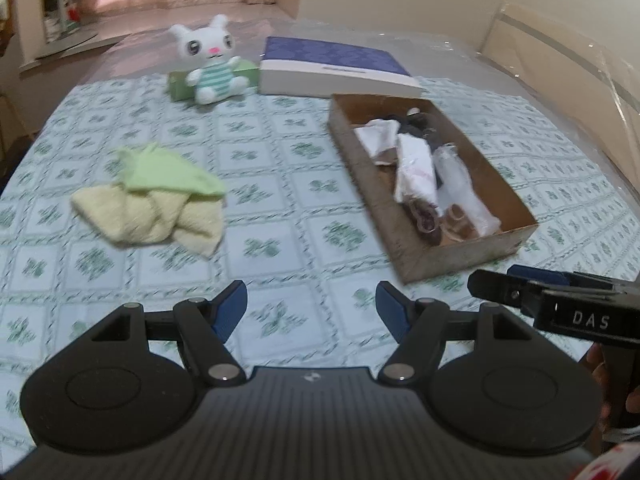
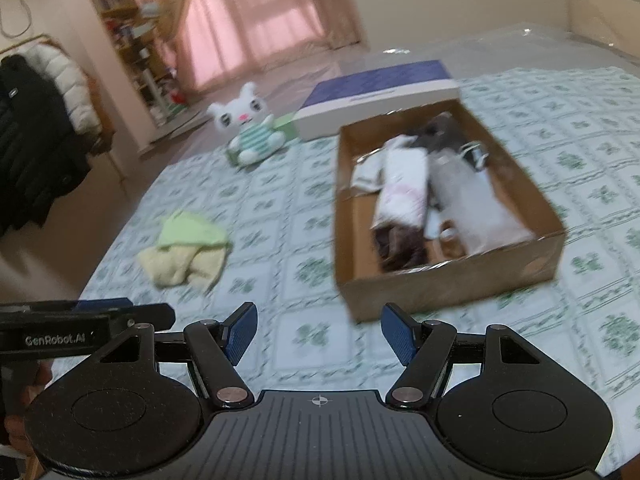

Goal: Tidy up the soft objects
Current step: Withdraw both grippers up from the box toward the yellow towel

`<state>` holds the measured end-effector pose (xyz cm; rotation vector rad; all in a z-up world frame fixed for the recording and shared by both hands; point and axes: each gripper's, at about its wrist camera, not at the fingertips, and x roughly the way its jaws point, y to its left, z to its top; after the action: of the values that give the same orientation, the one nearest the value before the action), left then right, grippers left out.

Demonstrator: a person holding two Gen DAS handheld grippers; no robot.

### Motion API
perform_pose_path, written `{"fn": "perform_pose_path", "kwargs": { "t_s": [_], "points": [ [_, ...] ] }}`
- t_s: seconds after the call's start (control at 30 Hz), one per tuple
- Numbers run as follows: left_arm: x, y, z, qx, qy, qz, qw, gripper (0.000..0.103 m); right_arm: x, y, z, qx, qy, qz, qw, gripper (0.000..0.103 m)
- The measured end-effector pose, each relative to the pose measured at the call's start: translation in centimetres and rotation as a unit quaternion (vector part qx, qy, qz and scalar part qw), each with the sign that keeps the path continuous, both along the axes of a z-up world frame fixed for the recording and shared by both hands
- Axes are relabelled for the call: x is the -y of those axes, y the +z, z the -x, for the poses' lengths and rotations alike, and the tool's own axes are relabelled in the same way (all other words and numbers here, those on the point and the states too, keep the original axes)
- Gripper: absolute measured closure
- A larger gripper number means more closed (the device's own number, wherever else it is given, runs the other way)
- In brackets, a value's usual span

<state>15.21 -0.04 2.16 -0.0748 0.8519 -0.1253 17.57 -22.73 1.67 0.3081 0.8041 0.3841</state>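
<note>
Cloths (image 1: 150, 196): heaped at 10 o'clock from left tongs (image 1: 312, 312), nearer these; both tongs, right (image 2: 318, 332) included, wide, empty.

I am in a home bedroom: ahead of my fingers lies a bed under a green-patterned sheet (image 1: 280, 184), beyond it pink curtains (image 2: 256, 12), and off to my left coats on a rack (image 2: 36, 132) beside cluttered shelves (image 2: 120, 28).
</note>
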Motion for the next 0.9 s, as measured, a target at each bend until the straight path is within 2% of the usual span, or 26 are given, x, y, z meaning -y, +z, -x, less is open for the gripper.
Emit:
{"fn": "perform_pose_path", "kwargs": {
  "t_s": [0.43, 0.9],
  "points": [
    [-3.6, -0.6, 2.8, -0.011, 0.053, -0.010, 0.9985, 0.034, -4.8, -1.1, 1.3, -0.014, 0.065, -0.008, 0.998, 0.034],
    [-7.5, -1.4, 3.9, -0.024, 0.106, -0.010, 0.9940, 0.034, -8.2, -2.6, 0.6, -0.042, 0.087, -0.017, 0.995, 0.034]
  ]
}}
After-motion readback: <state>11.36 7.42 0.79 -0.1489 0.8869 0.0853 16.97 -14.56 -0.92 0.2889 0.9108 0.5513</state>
